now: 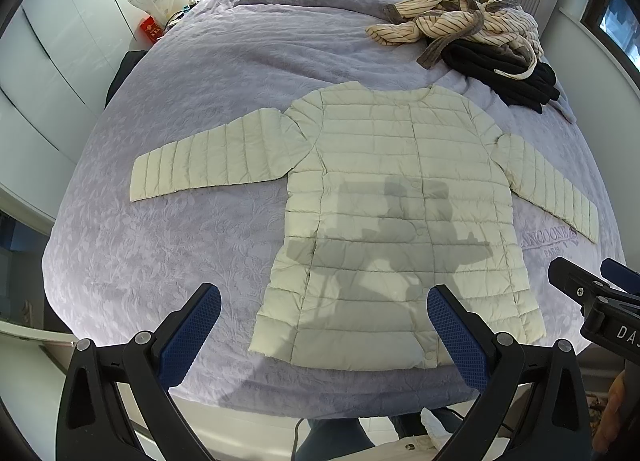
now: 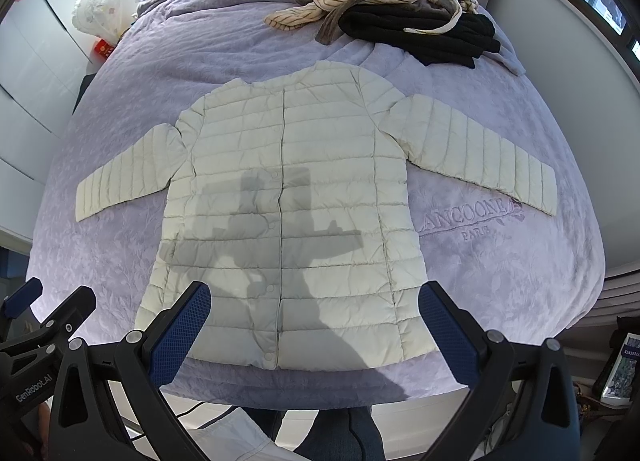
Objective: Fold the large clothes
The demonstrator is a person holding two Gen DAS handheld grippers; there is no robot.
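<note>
The cream quilted jacket lies flat and buttoned on the bed, sleeves spread. Both the left gripper and right gripper hover above the hem, jaws released. Best to take a sleeve by its cuff first and fold inward. A heap of clothes, perhaps a striped robe, sits clear beyond the collar.

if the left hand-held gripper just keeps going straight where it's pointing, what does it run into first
Most likely the cream quilted jacket lying flat on the bed: the left hand-held gripper, open and empty, aims at its lower left part. Depth is unclear; nothing seems to lie between.
</note>
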